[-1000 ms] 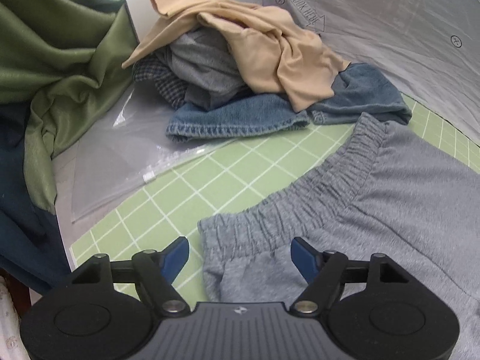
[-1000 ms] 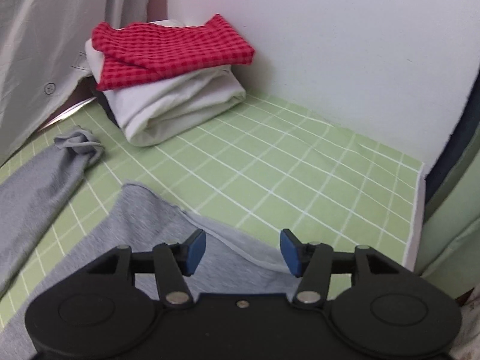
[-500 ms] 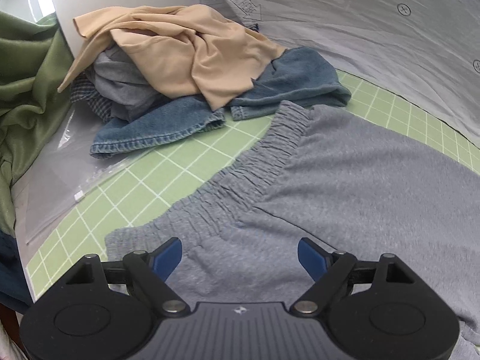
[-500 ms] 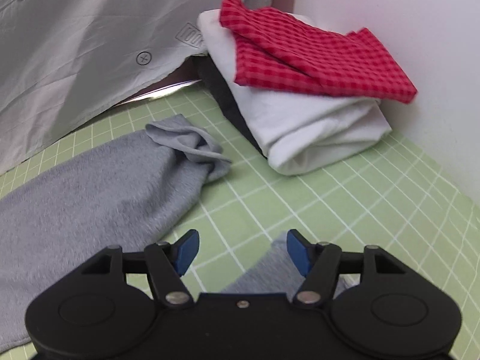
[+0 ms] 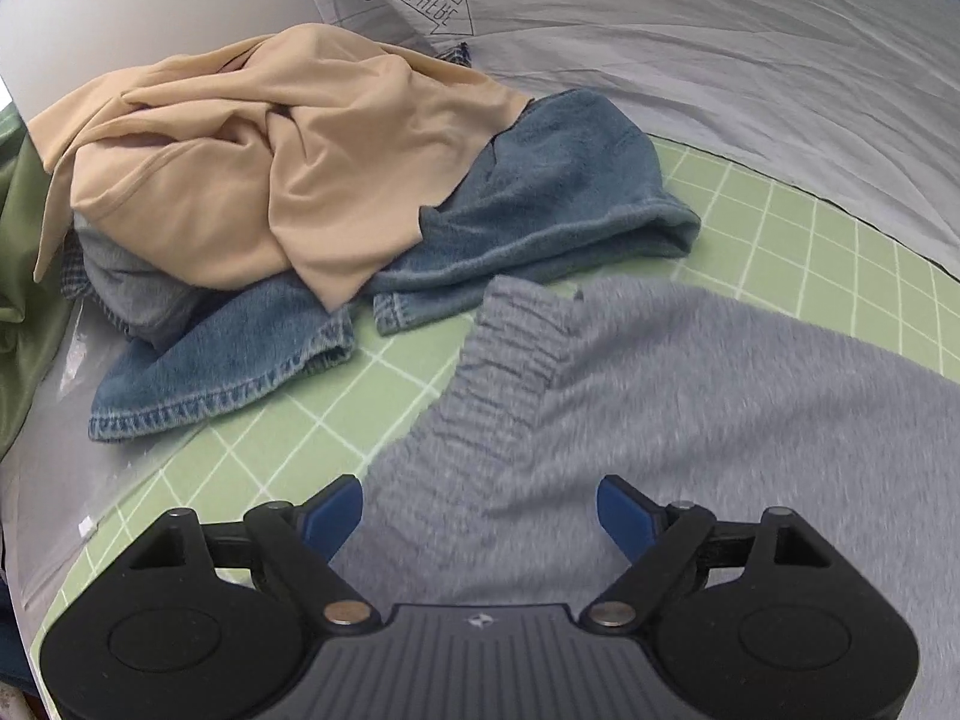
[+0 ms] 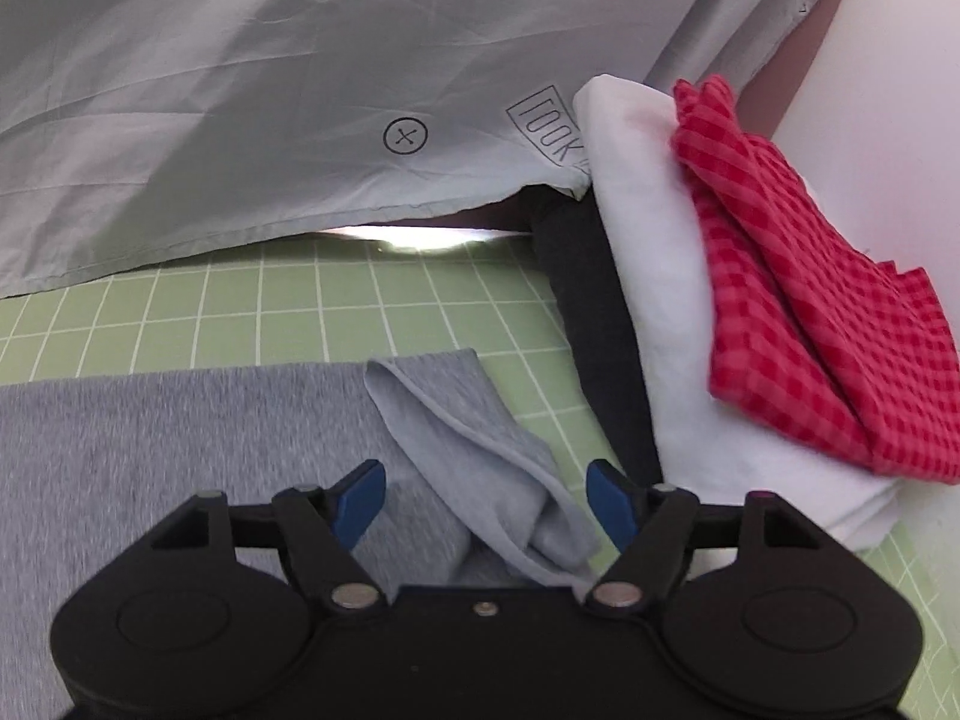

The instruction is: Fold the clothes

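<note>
Grey sweatpants point(image 5: 690, 420) lie spread flat on the green gridded desk point(image 5: 798, 228), filling the lower right of the left view, so both ends can be reached at once. The left tool point(image 5: 480, 516) hovers over the elastic waistband point(image 5: 510, 360), its blue pads apart and gripping nothing, probably lined up to pinch that edge. The right tool point(image 6: 486, 498), likewise spread and empty, sits at the bottom centre of its view, straddling the crumpled leg cuff point(image 6: 474, 456), which needs straightening or lifting before a clean fold. Further out, at upper left of the left view, a beige garment point(image 5: 270, 150) tops blue denim point(image 5: 540, 204), likely the unfolded heap. At right in the right view, a red checked cloth point(image 6: 810, 312) rests on a folded white piece point(image 6: 654, 288), seemingly the finished stack, kept apart.
</note>
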Motion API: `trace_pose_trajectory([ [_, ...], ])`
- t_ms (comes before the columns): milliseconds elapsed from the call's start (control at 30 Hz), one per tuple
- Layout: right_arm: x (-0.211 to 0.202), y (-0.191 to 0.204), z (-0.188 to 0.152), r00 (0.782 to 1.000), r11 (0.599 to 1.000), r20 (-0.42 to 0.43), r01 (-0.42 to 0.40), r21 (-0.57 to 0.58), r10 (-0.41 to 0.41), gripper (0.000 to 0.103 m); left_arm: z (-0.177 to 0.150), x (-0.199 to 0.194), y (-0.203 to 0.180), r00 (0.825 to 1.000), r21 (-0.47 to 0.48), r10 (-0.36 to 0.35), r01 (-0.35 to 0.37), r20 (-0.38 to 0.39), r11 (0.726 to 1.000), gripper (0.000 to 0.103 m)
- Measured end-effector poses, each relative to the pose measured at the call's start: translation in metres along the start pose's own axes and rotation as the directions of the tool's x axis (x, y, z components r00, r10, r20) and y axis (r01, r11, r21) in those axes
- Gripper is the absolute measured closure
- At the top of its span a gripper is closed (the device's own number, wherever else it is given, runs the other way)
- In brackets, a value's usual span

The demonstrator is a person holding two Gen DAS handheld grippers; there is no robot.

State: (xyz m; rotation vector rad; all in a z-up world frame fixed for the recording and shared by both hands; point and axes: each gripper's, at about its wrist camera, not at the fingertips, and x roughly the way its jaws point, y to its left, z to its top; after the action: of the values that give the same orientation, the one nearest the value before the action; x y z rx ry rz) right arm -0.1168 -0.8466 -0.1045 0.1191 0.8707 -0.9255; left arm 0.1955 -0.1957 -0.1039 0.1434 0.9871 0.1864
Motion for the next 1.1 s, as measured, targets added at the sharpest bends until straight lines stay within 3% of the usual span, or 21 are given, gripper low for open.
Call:
trace_pose_trajectory([
  [133, 0.020, 0.010, 0.009, 1.000, 1.000, -0.027, 0.010, 0.007, -0.009, 0.026, 0.023, 0.030, 0.001, 1.000, -0.008, 0.011, -0.011, -0.011, 1.000, 0.014],
  [233, 0.030, 0.012, 0.015, 0.999, 0.999, -0.043, 0.030, 0.030, -0.029, 0.026, 0.033, 0.046, 0.001, 1.000, -0.009, -0.020, 0.020, -0.014, 1.000, 0.014],
  [333, 0.035, 0.015, 0.017, 0.998, 0.998, -0.041, 0.051, -0.027, -0.052, 0.027, 0.039, 0.051, 0.003, 0.998, -0.024, -0.062, 0.062, 0.000, 0.998, 0.015],
  [367, 0.036, 0.015, 0.017, 0.998, 0.997, -0.038, 0.057, -0.042, -0.059, 0.036, 0.040, 0.051, 0.004, 0.997, -0.030, -0.077, 0.078, 0.008, 0.997, 0.025],
  [400, 0.039, 0.017, 0.020, 0.996, 0.995, -0.041, 0.074, -0.065, -0.077, 0.070, 0.041, 0.051, 0.005, 0.995, -0.040, -0.103, 0.104, 0.016, 0.994, 0.045],
  [433, 0.042, 0.018, 0.023, 0.993, 0.990, -0.052, 0.103, -0.094, -0.109, 0.092, 0.043, 0.051, 0.006, 0.991, -0.055, -0.133, 0.134, 0.020, 0.989, 0.055],
  [500, 0.044, 0.015, 0.030, 0.990, 0.986, -0.040, 0.131, -0.108, -0.136, 0.100, 0.045, 0.049, 0.005, 0.992, -0.053, -0.125, 0.126, 0.026, 0.991, 0.071],
  [600, 0.042, 0.008, 0.056, 0.991, 0.987, 0.007, 0.131, -0.089, -0.131, 0.100, 0.051, 0.045, 0.007, 0.996, -0.030, -0.071, 0.073, 0.060, 0.997, 0.083],
  [733, 0.031, -0.004, 0.101, 0.992, 1.000, 0.125, 0.020, 0.019, -0.023, 0.099, 0.059, 0.044, 0.036, 0.997, -0.135, 0.008, 0.003, 0.081, 0.991, 0.083],
  [767, 0.029, -0.005, 0.110, 0.990, 0.999, 0.143, -0.017, 0.041, 0.011, 0.085, 0.058, 0.046, 0.042, 0.997, -0.169, 0.036, -0.024, 0.070, 0.985, 0.078],
  [800, 0.026, -0.004, 0.117, 0.988, 0.998, 0.147, -0.043, 0.050, 0.035, 0.054, 0.058, 0.048, 0.048, 0.997, -0.202, 0.063, -0.050, 0.054, 0.978, 0.073],
  [833, 0.022, -0.004, 0.120, 0.986, 0.997, 0.160, -0.053, 0.060, 0.043, 0.043, 0.057, 0.049, 0.053, 0.997, -0.225, 0.062, -0.051, 0.041, 0.973, 0.072],
  [933, 0.009, -0.011, 0.107, 0.984, 0.990, 0.175, -0.052, 0.133, 0.028, 0.040, 0.050, 0.043, 0.057, 0.999, -0.217, 0.005, 0.006, 0.049, 0.976, 0.051],
  [1000, 0.001, -0.019, 0.084, 0.988, 0.978, 0.153, -0.043, 0.203, 0.012, 0.040, 0.042, 0.032, 0.051, 0.997, -0.176, 0.027, -0.014, 0.071, 0.984, 0.026],
  [1100, 0.003, -0.026, 0.043, 0.999, 0.962, 0.052, -0.015, 0.272, 0.001, 0.040, 0.031, 0.021, 0.046, 0.996, -0.139, 0.032, -0.020, 0.079, 0.990, 0.021],
])
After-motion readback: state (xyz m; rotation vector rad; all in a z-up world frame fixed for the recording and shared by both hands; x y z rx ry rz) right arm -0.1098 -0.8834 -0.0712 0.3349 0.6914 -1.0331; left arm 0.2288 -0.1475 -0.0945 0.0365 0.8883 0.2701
